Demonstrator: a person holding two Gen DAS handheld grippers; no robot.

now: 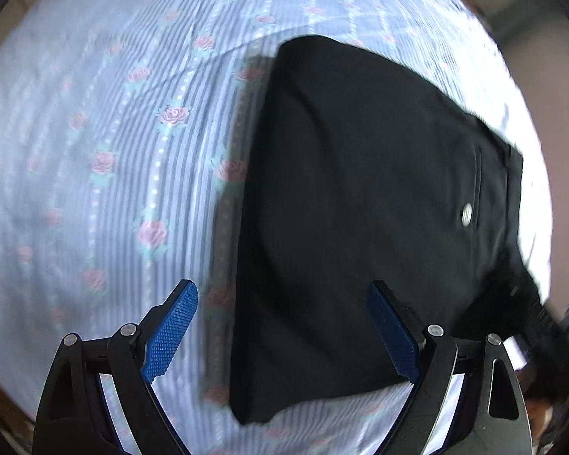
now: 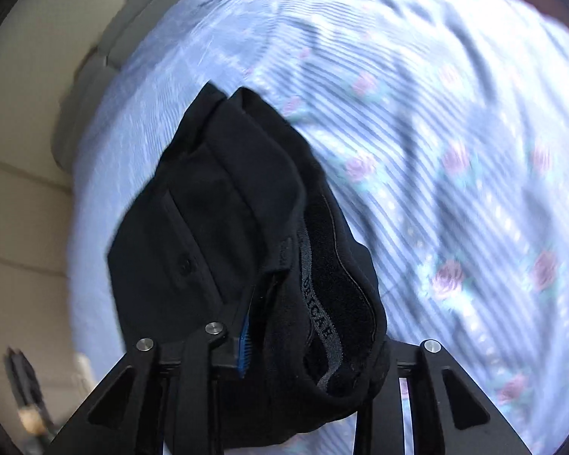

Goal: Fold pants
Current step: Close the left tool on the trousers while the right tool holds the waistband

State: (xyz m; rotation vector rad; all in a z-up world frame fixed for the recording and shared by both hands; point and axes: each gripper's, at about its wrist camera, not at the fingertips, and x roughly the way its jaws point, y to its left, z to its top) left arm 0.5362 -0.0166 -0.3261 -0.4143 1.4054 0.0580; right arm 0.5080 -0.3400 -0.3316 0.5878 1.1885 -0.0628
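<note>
While the black pants (image 1: 360, 208) are spread on the striped bedsheet (image 1: 113, 151), the left tongs (image 1: 282, 335) are held released at six o'clock; their waistband (image 2: 322, 284) is clenched by the right tongs (image 2: 284, 341).

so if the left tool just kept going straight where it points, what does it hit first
Probably the left edge of the black pants; the open left tool straddles that edge, with the striped floral sheet beside it. Depth is unclear.
</note>
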